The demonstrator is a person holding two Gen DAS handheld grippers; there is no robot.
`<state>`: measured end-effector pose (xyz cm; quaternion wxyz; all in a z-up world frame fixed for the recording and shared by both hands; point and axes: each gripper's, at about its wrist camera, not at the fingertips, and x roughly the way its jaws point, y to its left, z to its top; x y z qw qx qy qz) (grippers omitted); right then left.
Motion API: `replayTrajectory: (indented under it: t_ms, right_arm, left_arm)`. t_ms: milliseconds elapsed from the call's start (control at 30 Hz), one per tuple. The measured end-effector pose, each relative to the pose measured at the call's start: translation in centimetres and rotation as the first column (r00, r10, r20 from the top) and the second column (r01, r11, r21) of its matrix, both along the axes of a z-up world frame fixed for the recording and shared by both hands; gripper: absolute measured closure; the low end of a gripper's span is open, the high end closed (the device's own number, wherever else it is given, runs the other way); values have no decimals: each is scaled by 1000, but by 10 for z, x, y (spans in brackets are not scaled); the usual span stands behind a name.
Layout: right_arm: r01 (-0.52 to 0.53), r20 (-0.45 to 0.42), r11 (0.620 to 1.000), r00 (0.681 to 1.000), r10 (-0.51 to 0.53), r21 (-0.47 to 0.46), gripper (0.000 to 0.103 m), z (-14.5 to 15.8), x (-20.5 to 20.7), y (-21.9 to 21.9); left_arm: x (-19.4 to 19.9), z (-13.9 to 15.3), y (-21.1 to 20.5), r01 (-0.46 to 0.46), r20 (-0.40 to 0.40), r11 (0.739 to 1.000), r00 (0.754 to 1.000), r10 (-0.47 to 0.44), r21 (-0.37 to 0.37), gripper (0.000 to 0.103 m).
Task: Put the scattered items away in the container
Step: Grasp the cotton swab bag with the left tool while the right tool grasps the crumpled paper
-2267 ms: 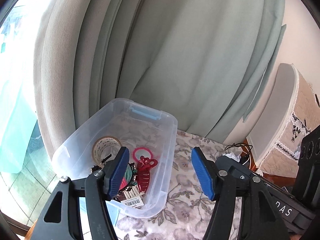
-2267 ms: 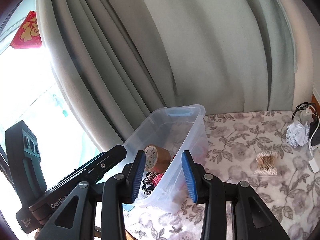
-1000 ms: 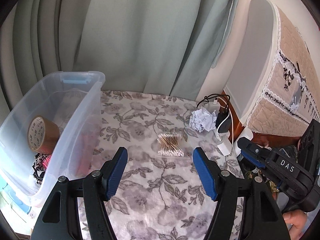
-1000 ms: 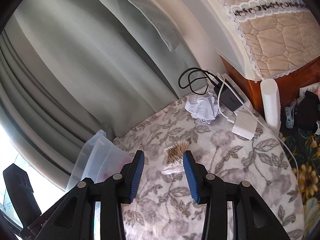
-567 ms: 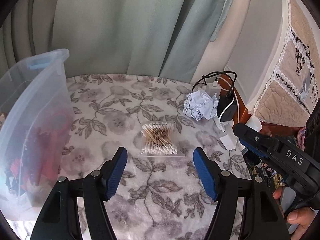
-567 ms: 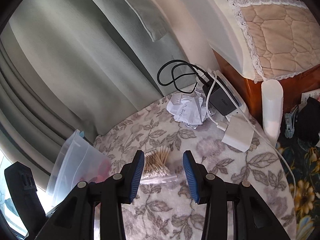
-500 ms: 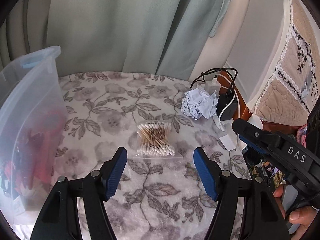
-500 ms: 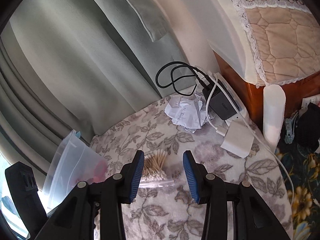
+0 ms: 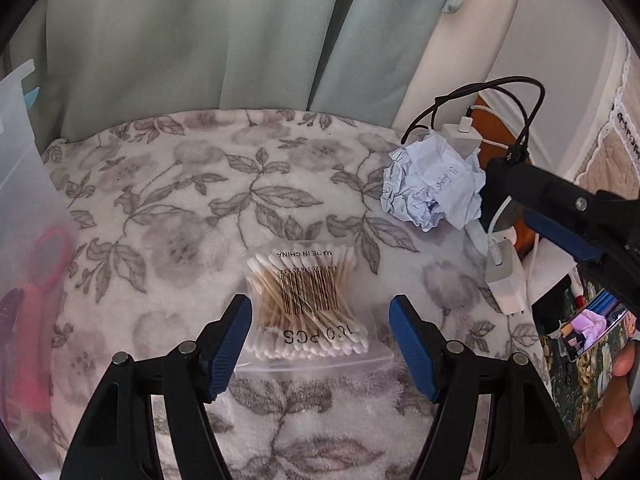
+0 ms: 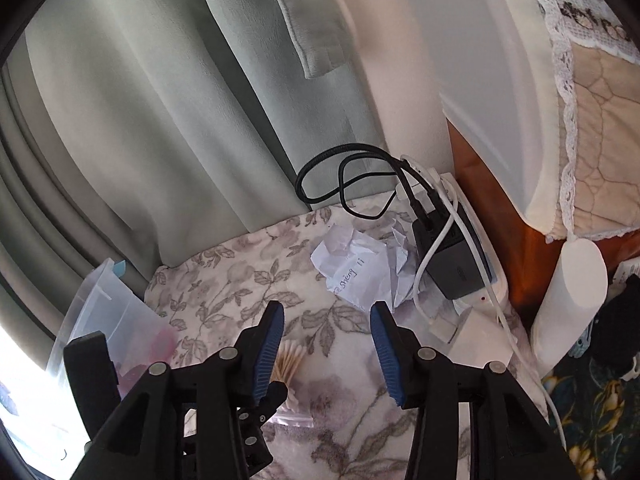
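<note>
A clear bag of cotton swabs (image 9: 306, 306) lies flat on the flowered cloth (image 9: 180, 208). My left gripper (image 9: 320, 340) hangs just above it, open, the bag's near end between the blue pads without touching them. A crumpled white paper ball (image 9: 432, 188) sits further right. My right gripper (image 10: 326, 346) points at the paper ball (image 10: 360, 272) from a short way off; its jaws are opening and nothing is between them. The swab bag (image 10: 290, 364) shows partly behind its left finger. The clear plastic container (image 9: 24, 240) stands at the left edge, red items inside.
A power strip (image 10: 476, 280) with a black charger (image 10: 448, 264), white adapter (image 9: 506, 280) and looped cables lies right of the paper ball. A wooden cabinet under a quilted cover (image 10: 600, 120) stands beyond. Grey-green curtains (image 9: 200, 40) close the back. A hand (image 9: 612, 420) and phone (image 9: 592, 324) show at right.
My left gripper has dropped and closed in on the swab bag, which now sits between its pads. My right gripper has swung toward the paper ball and its jaws have widened.
</note>
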<state>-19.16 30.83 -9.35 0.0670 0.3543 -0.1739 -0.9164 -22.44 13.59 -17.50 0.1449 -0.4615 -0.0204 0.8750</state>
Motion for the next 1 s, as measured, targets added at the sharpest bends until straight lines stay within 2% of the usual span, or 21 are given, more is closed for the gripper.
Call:
replayTrajectory:
  t_ms: [100,533,667,833,1000]
  right_arm:
    - [-22,-18,999,1000,22,37,37,2,-11,-4]
    - [-36,-40,961,998,49,276,32,-8,-49,-26]
    - [-46,-28,958,998,56,283,20,-18,-57,-29]
    - [-50,-34,951,997,64,306,15,-25,-64,-34]
    - [-70,-52,945,994,91,321,0,-29,-68,-42]
  left_arm:
    - [-8,-9,1,-18,14,999,1000,19,-31,31]
    - [-25,-16,-25,-105,15,994,994,105,-13,31]
    - [-30,-16,-37,-130,29,991,991,129,14,31]
    - [-36,-17,-45,-141,40,989,989,139,38,31]
    - [-38,-18,-48,-137,41,989,990,135,53,31]
